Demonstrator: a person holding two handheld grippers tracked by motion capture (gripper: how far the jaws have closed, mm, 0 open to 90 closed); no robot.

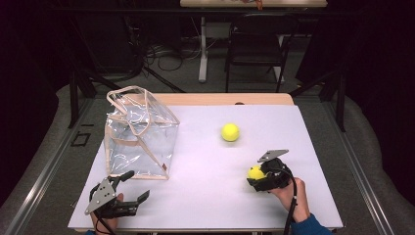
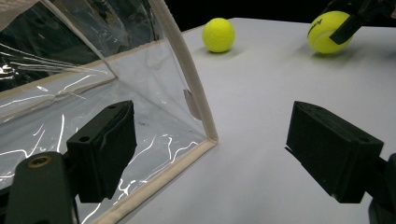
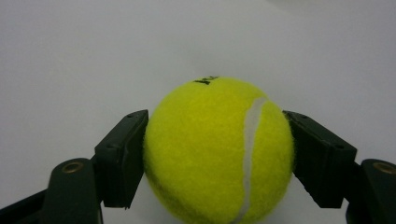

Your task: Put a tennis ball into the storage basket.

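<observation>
Right gripper clamps a ball (probably bag-bound); left gripper hangs wide open by the bag, ready to steady it.

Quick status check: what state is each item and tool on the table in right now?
Left tool: open, empty, by the bag's near corner.
Right tool: shut on held tennis ball.
Loose tennis ball: free on the table.
Clear bag: upright, top open.
</observation>
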